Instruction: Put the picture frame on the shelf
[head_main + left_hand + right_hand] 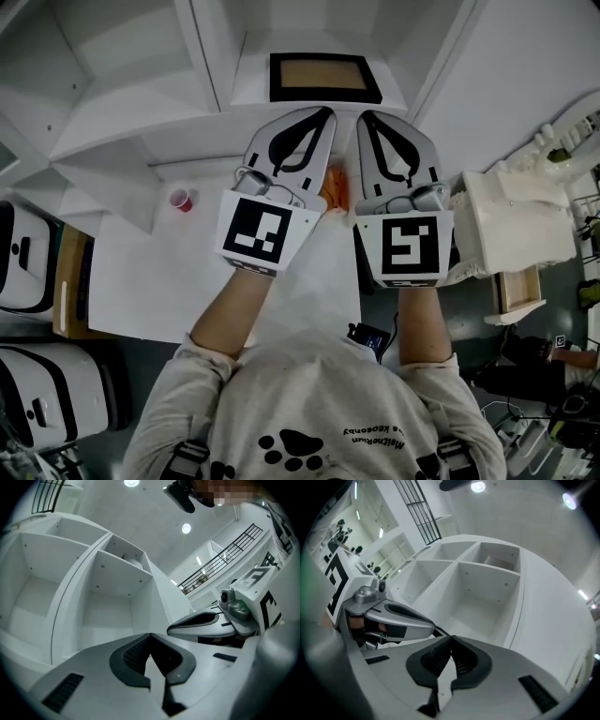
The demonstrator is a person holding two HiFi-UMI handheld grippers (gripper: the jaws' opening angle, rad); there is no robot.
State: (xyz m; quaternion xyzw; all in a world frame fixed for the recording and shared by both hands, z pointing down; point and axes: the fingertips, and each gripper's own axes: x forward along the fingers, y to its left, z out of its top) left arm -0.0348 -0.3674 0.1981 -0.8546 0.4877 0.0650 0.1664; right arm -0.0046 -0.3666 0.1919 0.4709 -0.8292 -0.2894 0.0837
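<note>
Since the white shelf (pixel 214 56) takes up the top of the head view, its open compartments are the biggest thing ahead of the person. The white table (pixel 159 281) spreads below it. The picture frame (pixel 325 77), black-edged with a tan middle, already sits inside the compartment straight ahead, its face toward the camera. I cannot tell whether it lies flat or leans back. Its long axis runs left to right, across the line along which both tools point.

The 2 tools sit side by side just short of the frame, clear of it. The left gripper (pixel 323 114) points at about the frame's middle, so it is the nearer 1. The right gripper (pixel 368 119) points toward the frame's right end. Each has its jaws pressed together on nothing. As I judge it, the placing is done, and any further move is straight back from the frame. A small red cup (pixel 181 199) stands well off to the left.
</note>
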